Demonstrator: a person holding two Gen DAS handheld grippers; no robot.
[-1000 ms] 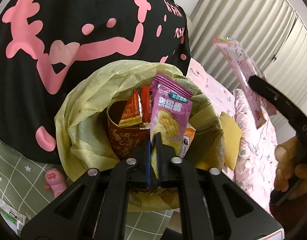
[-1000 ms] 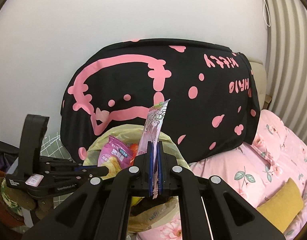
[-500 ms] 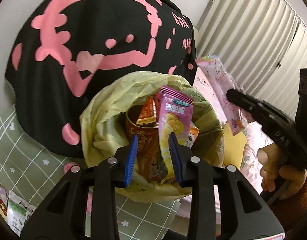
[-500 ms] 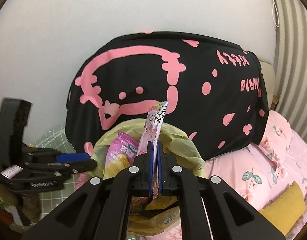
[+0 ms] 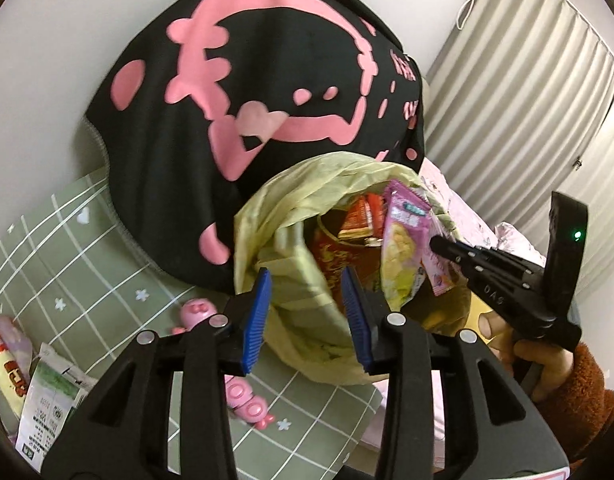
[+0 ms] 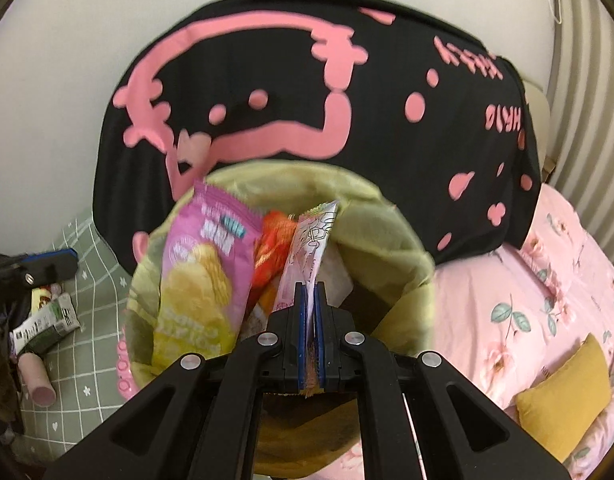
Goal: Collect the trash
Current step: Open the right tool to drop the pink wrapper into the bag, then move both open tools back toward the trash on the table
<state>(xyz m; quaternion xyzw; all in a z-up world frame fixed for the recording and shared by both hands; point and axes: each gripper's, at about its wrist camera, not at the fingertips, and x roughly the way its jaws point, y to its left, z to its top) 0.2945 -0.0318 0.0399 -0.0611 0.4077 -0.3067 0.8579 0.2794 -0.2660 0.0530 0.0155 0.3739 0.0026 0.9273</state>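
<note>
Green checked bed sheet (image 5: 87, 264), black-and-pink cushion (image 5: 267, 92) against far wall. Yellow-lined trash bin (image 6: 391, 240) near cushion, already holding purple chip bag (image 6: 203, 276). Right hand-held gripper (image 6: 311, 312) clamped tight on pink wrapper (image 6: 311, 240), poised over bin mouth, presumably for release. Left hand-held gripper (image 5: 305, 312) opening, nothing between its pads, bin liner behind. Left view alone shows uncollected green-and-white packet (image 5: 47, 408) lower left; right view alone shows yellow pillow (image 6: 567, 388) on pink floral bedding (image 6: 527, 320).
</note>
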